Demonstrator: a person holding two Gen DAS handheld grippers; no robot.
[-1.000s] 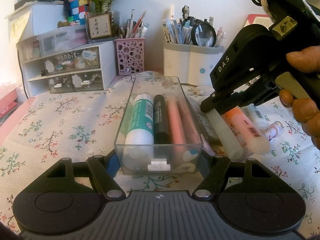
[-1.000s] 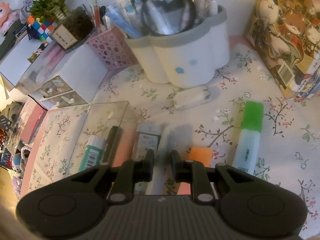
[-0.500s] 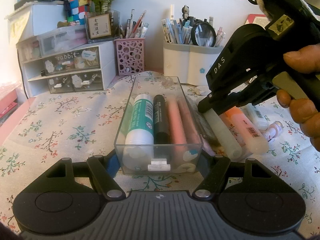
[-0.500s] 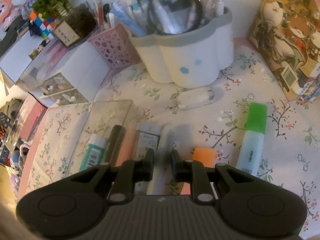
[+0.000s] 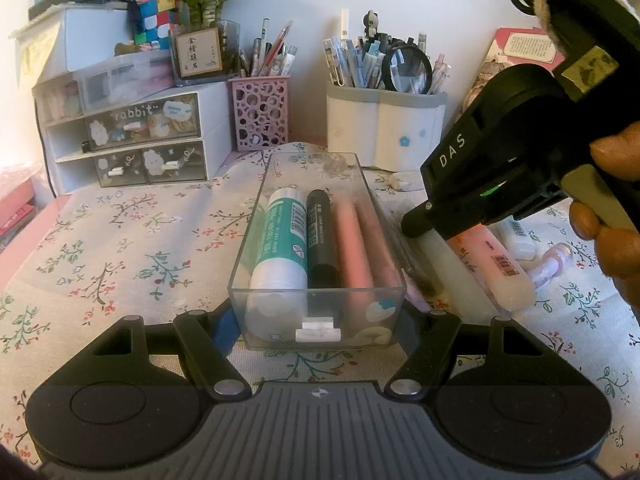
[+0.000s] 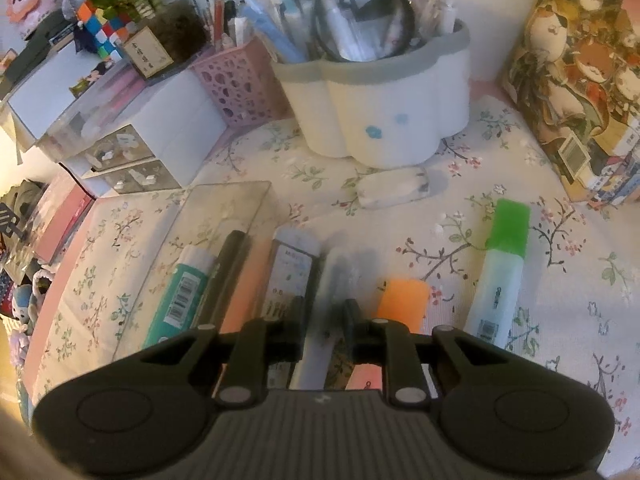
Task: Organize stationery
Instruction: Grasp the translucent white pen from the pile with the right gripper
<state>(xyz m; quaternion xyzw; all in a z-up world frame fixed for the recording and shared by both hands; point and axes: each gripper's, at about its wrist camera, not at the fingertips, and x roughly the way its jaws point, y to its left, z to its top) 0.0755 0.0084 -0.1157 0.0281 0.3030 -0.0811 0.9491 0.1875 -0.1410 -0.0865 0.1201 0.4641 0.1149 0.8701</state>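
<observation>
A clear plastic box sits on the floral cloth and holds a teal glue stick, a black marker and pink pens. My left gripper is closed on the box's near end. My right gripper is closed on a translucent white stick that lies just right of the box; it also shows in the left wrist view. An orange highlighter and a green highlighter lie further right.
A white pen cup with a magnifier, a pink holder and a drawer unit stand at the back. A wrapped eraser lies before the cup. A patterned box stands at the right.
The right gripper has shifted slightly with the white stick between its fingers; its view has tilted a little. The left gripper and the box have not moved.
</observation>
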